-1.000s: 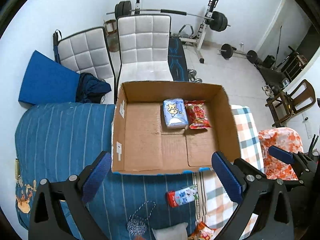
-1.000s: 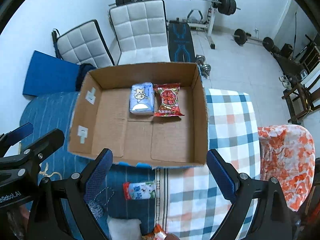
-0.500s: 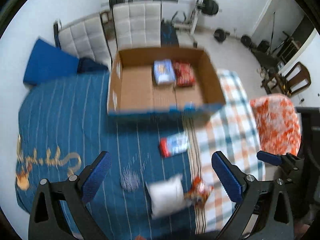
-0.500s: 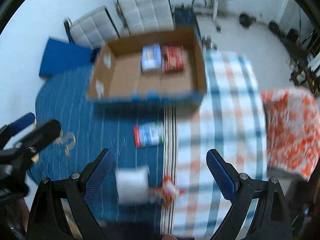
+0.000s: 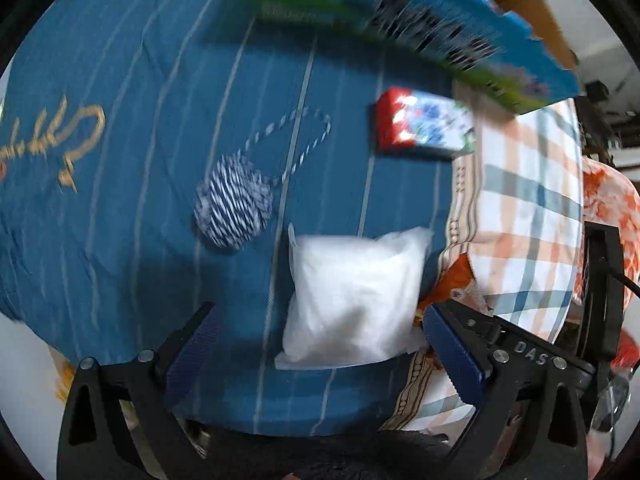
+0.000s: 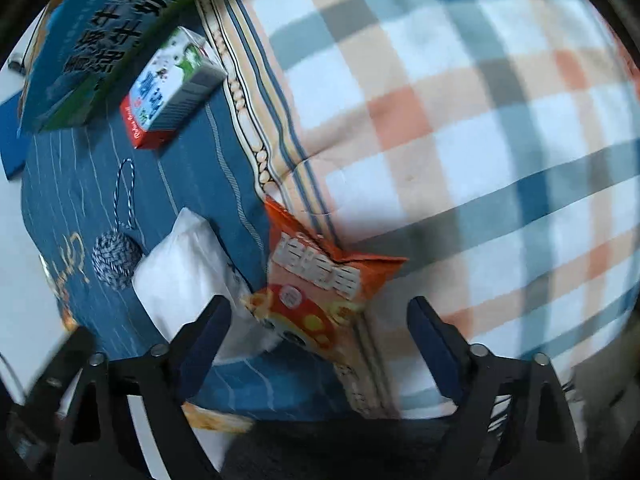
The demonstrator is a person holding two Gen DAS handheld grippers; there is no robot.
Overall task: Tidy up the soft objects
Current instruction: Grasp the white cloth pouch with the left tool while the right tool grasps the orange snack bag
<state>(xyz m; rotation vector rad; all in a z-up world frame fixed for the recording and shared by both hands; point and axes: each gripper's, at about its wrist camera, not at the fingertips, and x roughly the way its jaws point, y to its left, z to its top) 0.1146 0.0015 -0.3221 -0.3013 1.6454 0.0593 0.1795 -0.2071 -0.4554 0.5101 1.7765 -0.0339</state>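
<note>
Hovering: left gripper (image 5: 320,344) hangs just above the white, puffy plastic pillow pack (image 5: 354,294), its blue-padded fingers (image 5: 452,350) spread wide either side of the pack's near end, nothing gripped.
Right gripper (image 6: 320,338): fingers (image 6: 434,344) also spread wide, empty, straddling the near end of the orange crinkly snack bag (image 6: 320,288).
Landmark: the white pillow pack lies flat on the dark blue striped bedcover (image 5: 132,92).
Snack bag: touching the pillow pack's right side, lying over the seam where the blue cover meets the orange-and-blue checked blanket (image 6: 460,120); only an orange corner shows in the left wrist view.
Yarn ball: a blue-and-white twisted cord ball (image 5: 234,204) with a looped cord sits just beside the pillow pack's far left corner, not touching it as far as can be seen.
Carton: a small red, white and blue printed box (image 5: 426,126) lies on its side beyond the pillow pack, well apart from it.
Big box: a blue-and-green printed cardboard box wall (image 6: 100,40) stands farther still, just behind the small carton; blurred in the left wrist view.
</note>
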